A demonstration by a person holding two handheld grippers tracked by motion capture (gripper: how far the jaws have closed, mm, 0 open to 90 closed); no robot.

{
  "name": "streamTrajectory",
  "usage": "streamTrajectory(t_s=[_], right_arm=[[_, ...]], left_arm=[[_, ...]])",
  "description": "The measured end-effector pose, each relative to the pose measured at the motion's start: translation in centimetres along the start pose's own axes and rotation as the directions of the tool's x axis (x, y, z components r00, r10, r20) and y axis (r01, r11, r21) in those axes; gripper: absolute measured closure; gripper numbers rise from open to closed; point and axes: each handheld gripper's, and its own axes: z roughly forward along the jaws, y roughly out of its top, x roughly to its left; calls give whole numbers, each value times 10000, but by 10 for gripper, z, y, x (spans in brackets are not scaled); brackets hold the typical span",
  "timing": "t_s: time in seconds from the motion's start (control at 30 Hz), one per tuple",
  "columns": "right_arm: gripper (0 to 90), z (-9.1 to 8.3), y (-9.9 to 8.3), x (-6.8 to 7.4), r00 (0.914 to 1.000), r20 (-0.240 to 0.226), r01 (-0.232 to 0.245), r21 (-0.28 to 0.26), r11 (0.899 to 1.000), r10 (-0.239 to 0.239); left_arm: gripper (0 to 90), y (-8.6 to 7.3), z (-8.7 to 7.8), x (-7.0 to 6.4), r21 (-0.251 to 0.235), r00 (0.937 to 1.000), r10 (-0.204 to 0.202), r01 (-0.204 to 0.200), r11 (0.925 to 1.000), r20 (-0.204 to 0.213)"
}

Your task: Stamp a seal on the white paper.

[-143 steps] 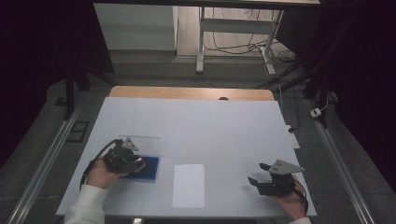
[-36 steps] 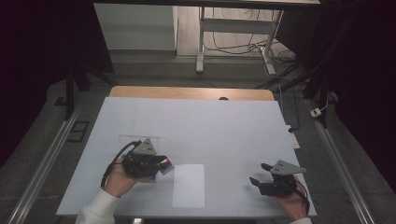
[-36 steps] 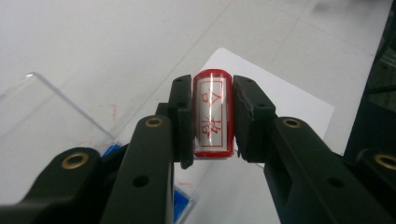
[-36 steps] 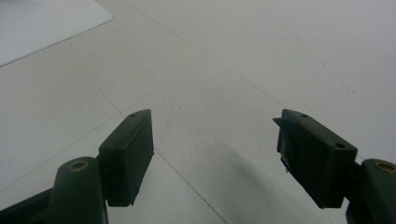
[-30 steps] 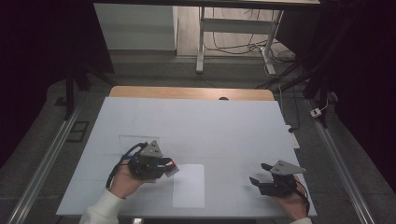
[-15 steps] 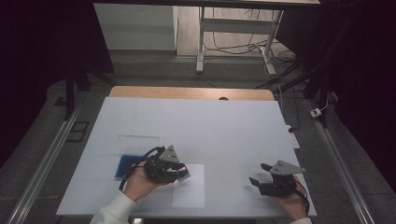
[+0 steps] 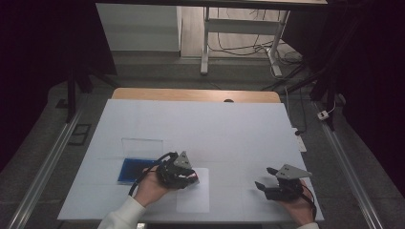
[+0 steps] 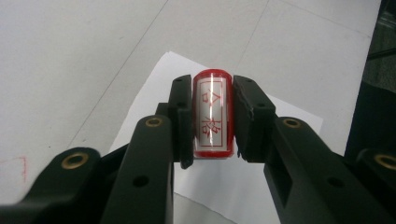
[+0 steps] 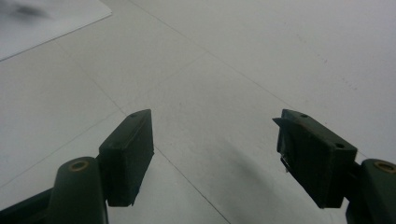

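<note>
White surface [image 7: 200, 129] carries a paper sheet [image 8: 243, 186] beneath the left gripper [image 8: 212, 114], whose jaws pinch a red stamp [image 8: 213, 114] between them, while the right gripper [image 9: 215, 154] has its jaws spread.

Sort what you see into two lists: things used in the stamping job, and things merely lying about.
In use:
- red cylindrical stamp in the left claw
- white paper sheet
- blue ink pad with its clear lid

Lying about:
- open right claw
- white table cover
</note>
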Motion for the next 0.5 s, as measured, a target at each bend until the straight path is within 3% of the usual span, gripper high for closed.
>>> streamTrajectory(t_s=[0.5], right_arm=[[267,0,-1,0,10000,-9,18,66,10000,-18]], left_arm=[[703,1,11,-1,463,9999,91,-86,9989,-109]])
